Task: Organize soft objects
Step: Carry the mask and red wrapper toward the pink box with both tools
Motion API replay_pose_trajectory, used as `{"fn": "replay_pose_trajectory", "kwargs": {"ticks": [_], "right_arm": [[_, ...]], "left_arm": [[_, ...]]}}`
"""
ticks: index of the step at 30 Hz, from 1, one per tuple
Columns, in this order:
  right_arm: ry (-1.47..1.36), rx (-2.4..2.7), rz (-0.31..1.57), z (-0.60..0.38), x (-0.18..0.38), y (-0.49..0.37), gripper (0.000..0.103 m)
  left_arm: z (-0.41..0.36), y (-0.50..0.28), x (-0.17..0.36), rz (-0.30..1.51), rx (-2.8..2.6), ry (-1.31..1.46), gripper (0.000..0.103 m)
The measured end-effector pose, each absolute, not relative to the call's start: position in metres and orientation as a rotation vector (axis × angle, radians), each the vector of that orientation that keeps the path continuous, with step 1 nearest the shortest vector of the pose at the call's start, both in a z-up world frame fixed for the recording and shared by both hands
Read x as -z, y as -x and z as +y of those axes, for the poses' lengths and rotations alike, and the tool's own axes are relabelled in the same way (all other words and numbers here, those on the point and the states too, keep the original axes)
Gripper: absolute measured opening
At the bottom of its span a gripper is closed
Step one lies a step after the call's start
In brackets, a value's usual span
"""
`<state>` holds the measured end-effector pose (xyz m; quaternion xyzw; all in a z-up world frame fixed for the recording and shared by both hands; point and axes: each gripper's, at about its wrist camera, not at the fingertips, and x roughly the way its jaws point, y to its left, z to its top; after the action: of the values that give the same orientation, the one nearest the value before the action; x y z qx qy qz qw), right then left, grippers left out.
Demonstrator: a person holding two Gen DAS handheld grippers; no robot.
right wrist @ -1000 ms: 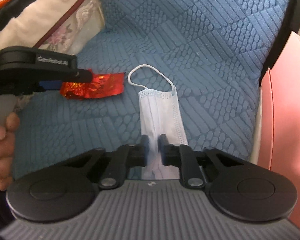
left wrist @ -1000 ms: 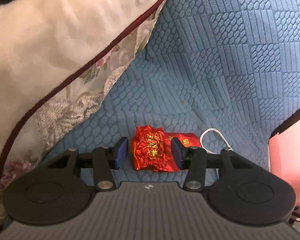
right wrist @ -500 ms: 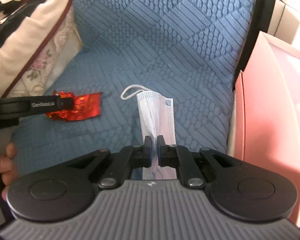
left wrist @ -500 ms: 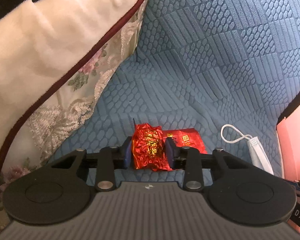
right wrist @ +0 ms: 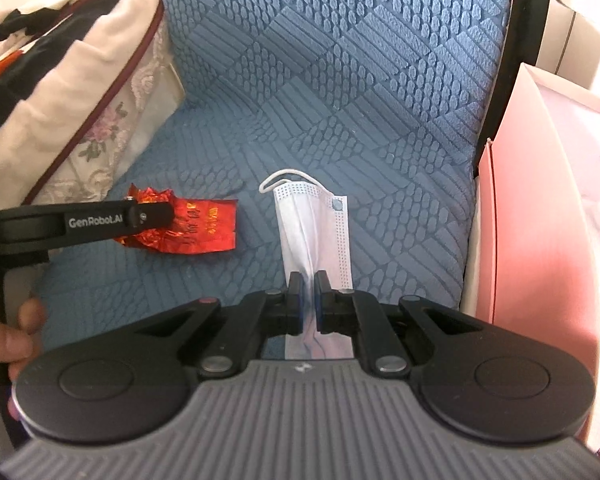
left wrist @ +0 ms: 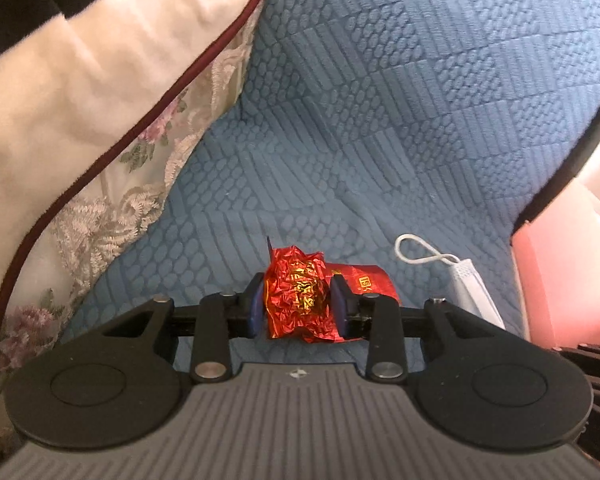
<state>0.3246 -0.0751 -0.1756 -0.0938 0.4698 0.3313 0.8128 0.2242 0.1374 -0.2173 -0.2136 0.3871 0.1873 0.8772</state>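
while left tongs [left wrist: 298,304] pinch crinkled foil wrapper [left wrist: 300,296], right tongs [right wrist: 308,296] grip pleated mask [right wrist: 314,216].

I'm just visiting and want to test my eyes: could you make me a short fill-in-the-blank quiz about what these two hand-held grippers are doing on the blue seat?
1. The left hand-held gripper is closed on a crumpled ____ foil wrapper.
2. The right hand-held gripper pinches a pale blue face ____.
3. Both things lie on a ____ textured seat cover.

Missing words: red; mask; blue
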Motion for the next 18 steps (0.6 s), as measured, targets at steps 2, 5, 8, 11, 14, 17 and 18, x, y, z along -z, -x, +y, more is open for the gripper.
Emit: {"fn": "replay_pose_trajectory", "kwargs": {"ticks": [2, 5, 8, 11, 14, 17, 18], "right_arm": [[0.198, -0.708, 1.001, -0.077, 0.173, -0.322, 0.009], [0.199, -0.708, 0.989, -0.080, 0.168, -0.316, 0.009], [0.194, -0.714, 0.993, -0.085, 0.165, -0.309, 0.009], [0.203, -0.714, 0.992, -0.091, 0.163, -0.300, 0.009], [0.197, -0.715, 0.994, -0.096, 0.160, -0.291, 0.009], [0.197, -0.714, 0.990, -0.100, 0.157, -0.284, 0.009], [0.196, -0.714, 0.990, -0.101, 0.156, -0.282, 0.009]], "left_arm": [[0.132, -0.222, 0.212, 0.804, -0.379, 0.435, 0.039], [0.125, -0.213, 0.205, 0.796, -0.361, 0.437, 0.039], [0.122, -0.205, 0.199, 0.786, -0.345, 0.453, 0.039], [0.118, -0.192, 0.194, 0.779, -0.331, 0.456, 0.039], [0.111, -0.180, 0.189, 0.781, -0.321, 0.475, 0.039], [0.104, -0.175, 0.186, 0.787, -0.309, 0.491, 0.039], [0.101, -0.172, 0.184, 0.788, -0.301, 0.492, 0.039]]}}
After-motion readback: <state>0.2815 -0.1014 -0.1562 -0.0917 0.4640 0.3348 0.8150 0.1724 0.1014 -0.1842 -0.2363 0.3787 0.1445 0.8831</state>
